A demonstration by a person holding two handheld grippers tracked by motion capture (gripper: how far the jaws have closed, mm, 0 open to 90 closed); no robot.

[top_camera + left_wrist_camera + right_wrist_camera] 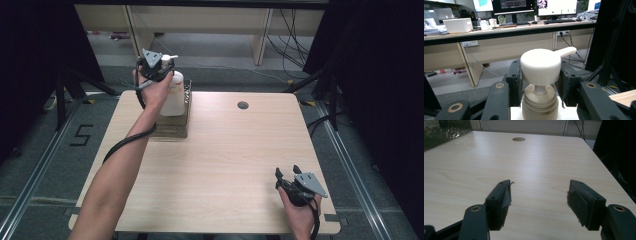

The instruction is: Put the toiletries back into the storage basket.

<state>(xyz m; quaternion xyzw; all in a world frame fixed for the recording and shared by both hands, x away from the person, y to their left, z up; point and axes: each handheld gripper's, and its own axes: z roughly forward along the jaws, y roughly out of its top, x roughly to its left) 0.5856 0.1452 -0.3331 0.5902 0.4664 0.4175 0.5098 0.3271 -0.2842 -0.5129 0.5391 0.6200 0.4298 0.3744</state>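
A white pump bottle (pixel 175 95) stands on a dark tray (pixel 170 131) at the table's far left. My left gripper (pixel 161 66) is up at the bottle's top. In the left gripper view its two black pads (pixel 514 80) press against either side of the round white pump head (pixel 540 65), whose spout points right, so the left gripper (pixel 540 76) is shut on it. The tan collar (pixel 539 102) of the bottle sits just below. My right gripper (pixel 287 171) rests low near the table's front right corner. Its jaws are wide apart in the right gripper view, the right gripper (pixel 539 195) holding nothing.
The light wooden table (pixel 230 150) has a round cable hole (pixel 243 105) near its far edge. Black curtains and stand legs flank both sides. Beyond the table lie a desk frame and cables on the floor. The tray's dark edge (pixel 446 131) shows far left.
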